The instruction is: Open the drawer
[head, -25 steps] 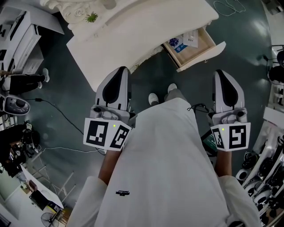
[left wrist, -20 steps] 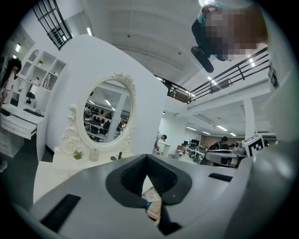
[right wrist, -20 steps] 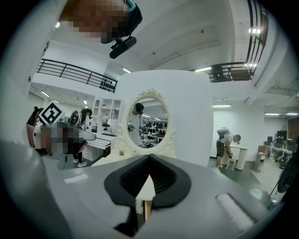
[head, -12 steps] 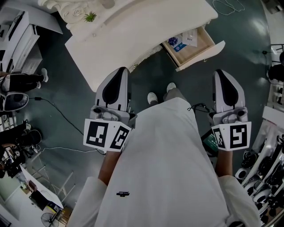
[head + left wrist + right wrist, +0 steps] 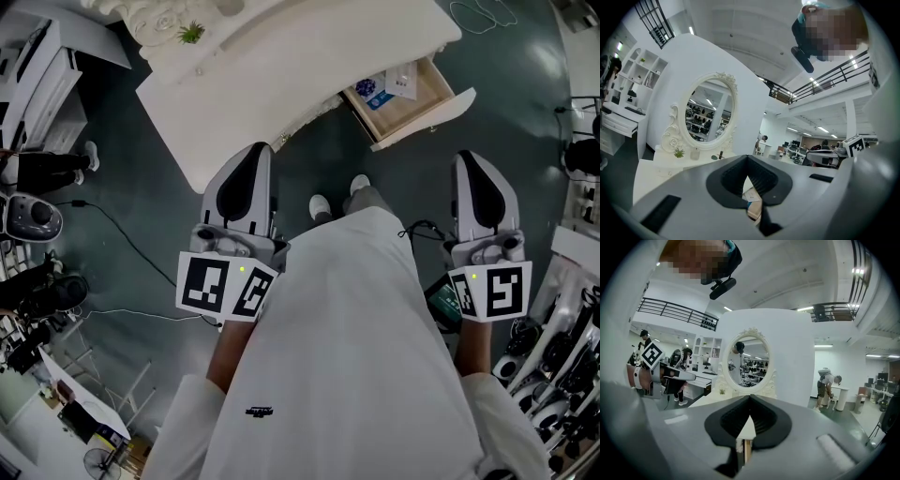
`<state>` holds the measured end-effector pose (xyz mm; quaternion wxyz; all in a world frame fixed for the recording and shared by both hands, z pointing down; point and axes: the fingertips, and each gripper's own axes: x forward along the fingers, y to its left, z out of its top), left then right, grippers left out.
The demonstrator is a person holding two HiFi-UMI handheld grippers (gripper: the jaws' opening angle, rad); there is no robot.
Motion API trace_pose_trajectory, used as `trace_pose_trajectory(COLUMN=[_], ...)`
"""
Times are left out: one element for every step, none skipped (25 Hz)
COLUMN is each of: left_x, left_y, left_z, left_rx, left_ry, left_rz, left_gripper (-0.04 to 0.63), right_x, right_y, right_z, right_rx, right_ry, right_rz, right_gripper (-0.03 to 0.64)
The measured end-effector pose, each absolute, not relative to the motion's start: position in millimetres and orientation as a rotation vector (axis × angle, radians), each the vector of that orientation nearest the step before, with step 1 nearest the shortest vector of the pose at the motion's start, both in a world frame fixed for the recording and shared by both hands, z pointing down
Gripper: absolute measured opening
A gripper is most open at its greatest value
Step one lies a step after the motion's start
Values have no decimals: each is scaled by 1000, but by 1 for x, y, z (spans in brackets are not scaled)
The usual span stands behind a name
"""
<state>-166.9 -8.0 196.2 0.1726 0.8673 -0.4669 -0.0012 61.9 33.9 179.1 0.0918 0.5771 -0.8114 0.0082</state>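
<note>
Drawer [image 5: 410, 101] stands open from the vanity [image 5: 281, 75], front facing lower right, long axis lower-left to upper-right. Left gripper [image 5: 255, 155] and right gripper [image 5: 472, 161] have jaws pressed together, empty. Nothing has shifted since earlier.

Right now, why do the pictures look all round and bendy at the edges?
Left gripper view: a wide-angle lens tilts the mirror and leaves the corners black. Right gripper view: same bending, and a ceiling light shines very bright. Head view: sharp, over a dark floor.
</note>
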Motion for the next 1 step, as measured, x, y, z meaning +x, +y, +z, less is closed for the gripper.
trace_pose_trajectory(left_x=[-167], left_y=[-8], left_z=[197], left_rx=[2459], left_ry=[-1324], left_rz=[-3], left_gripper=[0], right_x=[61], right_y=[34], right_z=[179], right_rx=[1713], right_ry=[-2411], right_rz=[23], right_gripper=[11])
